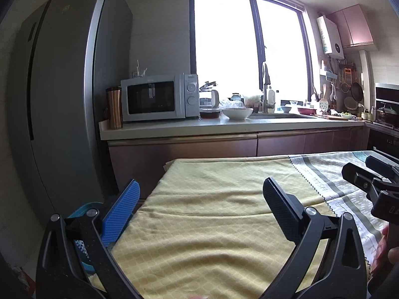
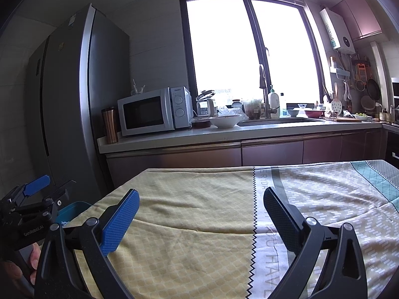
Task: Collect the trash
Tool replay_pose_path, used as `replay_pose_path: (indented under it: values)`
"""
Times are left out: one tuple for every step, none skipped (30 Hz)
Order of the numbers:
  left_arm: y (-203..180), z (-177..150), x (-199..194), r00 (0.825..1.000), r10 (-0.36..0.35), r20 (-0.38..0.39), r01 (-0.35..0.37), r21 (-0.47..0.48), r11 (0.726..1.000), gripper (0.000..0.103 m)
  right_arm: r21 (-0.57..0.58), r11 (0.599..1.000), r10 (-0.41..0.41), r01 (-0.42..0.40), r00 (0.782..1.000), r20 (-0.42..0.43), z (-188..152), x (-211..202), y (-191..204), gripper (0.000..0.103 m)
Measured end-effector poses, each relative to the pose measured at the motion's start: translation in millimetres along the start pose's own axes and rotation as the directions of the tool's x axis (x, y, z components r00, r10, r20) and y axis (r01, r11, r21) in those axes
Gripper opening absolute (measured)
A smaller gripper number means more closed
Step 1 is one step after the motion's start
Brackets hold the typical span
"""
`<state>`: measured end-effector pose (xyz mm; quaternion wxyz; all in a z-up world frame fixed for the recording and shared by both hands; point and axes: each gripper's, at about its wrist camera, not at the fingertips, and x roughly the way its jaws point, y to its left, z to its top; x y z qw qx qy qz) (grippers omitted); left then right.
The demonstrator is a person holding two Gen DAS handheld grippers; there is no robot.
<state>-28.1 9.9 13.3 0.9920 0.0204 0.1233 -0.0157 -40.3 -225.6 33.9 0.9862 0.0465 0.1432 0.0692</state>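
Note:
My left gripper (image 1: 200, 194) is open and empty above the left part of a table covered with a yellow and patterned cloth (image 1: 212, 214). My right gripper (image 2: 200, 205) is open and empty above the same cloth (image 2: 199, 211), further right. No trash shows on the cloth in either view. A blue bin (image 1: 83, 209) stands low beside the table's left edge, behind my left finger; its rim also shows in the right wrist view (image 2: 74, 208). The left gripper (image 2: 37, 189) shows at the left edge of the right wrist view, and the right gripper (image 1: 369, 174) at the right edge of the left wrist view.
A tall grey fridge (image 1: 62, 99) stands to the left. Beyond the table runs a kitchen counter (image 1: 224, 127) with a microwave (image 1: 159, 97), a white bowl (image 1: 237, 112), a sink and tap (image 1: 266, 99) under a bright window. A stove (image 1: 386, 117) is at far right.

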Motion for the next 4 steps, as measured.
replay_pose_path:
  values:
    - [-0.4, -0.7, 6.3, 1.000, -0.010, -0.027, 0.010, -0.003, 1.000, 0.097, 0.000, 1.000, 0.000, 0.000, 1.000, -0.006, 0.1, 1.8, -2.2, 0.096]
    - [-1.3, -1.7, 12.3, 0.998, -0.023, -0.054, 0.022, -0.004, 1.000, 0.097, 0.001, 1.000, -0.003, 0.003, 1.000, -0.012, -0.1, 2.9, -3.7, 0.096]
    - [-1.4, -2.0, 20.0, 0.996, -0.031, -0.086, 0.030, -0.009, 0.999, 0.097, 0.001, 1.000, -0.007, 0.007, 1.000, -0.019, -0.3, 4.2, -5.8, 0.096]
    - [-0.9, -2.1, 28.3, 0.992, -0.040, -0.116, 0.038, -0.018, 0.999, 0.097, 0.002, 1.000, -0.012, 0.013, 1.000, -0.028, -0.5, 5.8, -8.7, 0.096]
